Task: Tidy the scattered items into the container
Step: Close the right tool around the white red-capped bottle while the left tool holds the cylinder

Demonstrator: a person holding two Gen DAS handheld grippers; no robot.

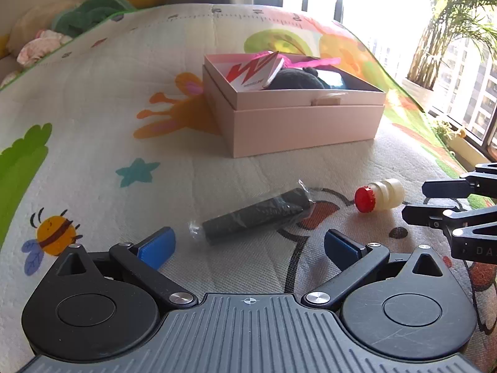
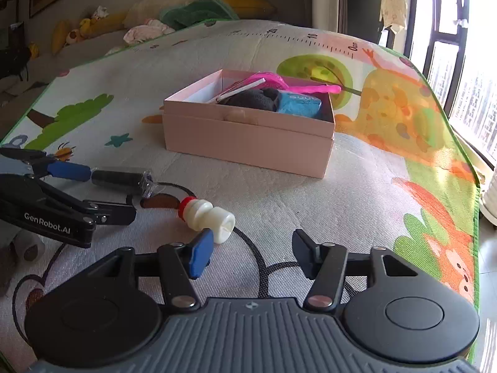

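The left gripper (image 1: 248, 245) stands wide open just before a black cylinder wrapped in clear plastic (image 1: 256, 214) lying on a cartoon-printed play mat (image 1: 93, 93). The right gripper (image 2: 253, 253), empty and partly open, sits beside a small white bottle with a red cap (image 2: 206, 216). Beyond, an open pink cardboard box (image 2: 248, 143) holds other items.

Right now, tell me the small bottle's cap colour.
Red cap on a white bottle; clearest in the left wrist view.
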